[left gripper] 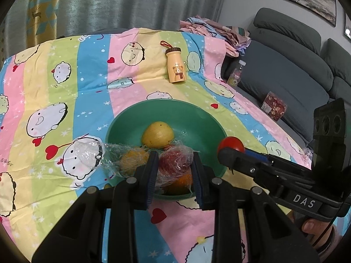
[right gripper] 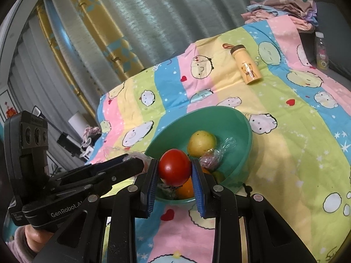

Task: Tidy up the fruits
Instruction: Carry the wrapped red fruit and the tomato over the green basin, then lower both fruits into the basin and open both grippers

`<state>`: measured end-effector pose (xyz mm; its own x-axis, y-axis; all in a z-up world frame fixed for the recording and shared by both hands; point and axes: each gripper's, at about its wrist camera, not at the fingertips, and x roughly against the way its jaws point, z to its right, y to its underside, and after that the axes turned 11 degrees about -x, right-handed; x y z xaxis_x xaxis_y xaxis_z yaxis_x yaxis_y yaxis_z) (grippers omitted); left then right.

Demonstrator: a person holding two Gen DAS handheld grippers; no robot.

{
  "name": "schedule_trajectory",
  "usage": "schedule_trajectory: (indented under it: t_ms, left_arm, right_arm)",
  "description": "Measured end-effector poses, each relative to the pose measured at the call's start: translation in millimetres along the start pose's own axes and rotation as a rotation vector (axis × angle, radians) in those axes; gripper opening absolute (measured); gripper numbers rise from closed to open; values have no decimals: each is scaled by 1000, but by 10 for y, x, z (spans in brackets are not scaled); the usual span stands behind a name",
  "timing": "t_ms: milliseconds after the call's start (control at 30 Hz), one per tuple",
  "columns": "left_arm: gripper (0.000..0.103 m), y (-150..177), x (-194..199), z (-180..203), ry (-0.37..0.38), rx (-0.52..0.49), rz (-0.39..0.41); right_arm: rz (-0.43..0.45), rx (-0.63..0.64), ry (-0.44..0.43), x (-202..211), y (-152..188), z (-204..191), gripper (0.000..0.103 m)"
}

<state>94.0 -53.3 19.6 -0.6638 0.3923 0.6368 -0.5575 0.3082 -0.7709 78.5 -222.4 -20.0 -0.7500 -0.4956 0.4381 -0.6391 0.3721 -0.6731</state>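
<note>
Over the near rim of the green bowl (left gripper: 122,129), in the left wrist view, the left hand-held gripper (left gripper: 175,173) is clenched on a red fruit wrapped in clear plastic film (left gripper: 175,164). The film trails out to the left, across an orange fruit (left gripper: 133,160) and onto the striped cartoon cloth (left gripper: 65,83) that covers the worktop. A yellow fruit (left gripper: 158,134) lies in the bowl, and another orange fruit (left gripper: 181,183) shows below the wrapped one. From the right, the right hand-held gripper (left gripper: 230,148) reaches in with a red tomato (left gripper: 231,144) at its tip. A yellow bear bottle (left gripper: 175,65) stands farther back on the cloth.

From the right wrist view, the right hand-held gripper (right gripper: 174,171) grasps the tomato (right gripper: 174,167) between its blue pads (right gripper: 197,179), above the bowl's (right gripper: 241,144) near edge. The yellow fruit (right gripper: 201,143) rests behind it, with crumpled film (right gripper: 211,159) beside. The left hand-held gripper (right gripper: 136,162) comes in from the left, its tip at the bowl's rim.
</note>
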Motion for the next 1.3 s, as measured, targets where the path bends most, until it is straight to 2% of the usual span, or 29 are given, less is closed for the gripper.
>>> schedule_trajectory:
  t_ms: [600, 967, 1300]
  left_arm:
    - [29, -32, -282, -66, -20, -20, -66]
    - [29, -18, -460, -94, -35, -33, -119]
    - [29, -2, -576, -103, -50, -56, -157]
  right_arm:
    - [-34, 1, 20, -249, -75, 139, 32]
    - [-76, 29, 32, -442, -66, 104, 32]
    - [-79, 39, 55, -492, -73, 128, 32]
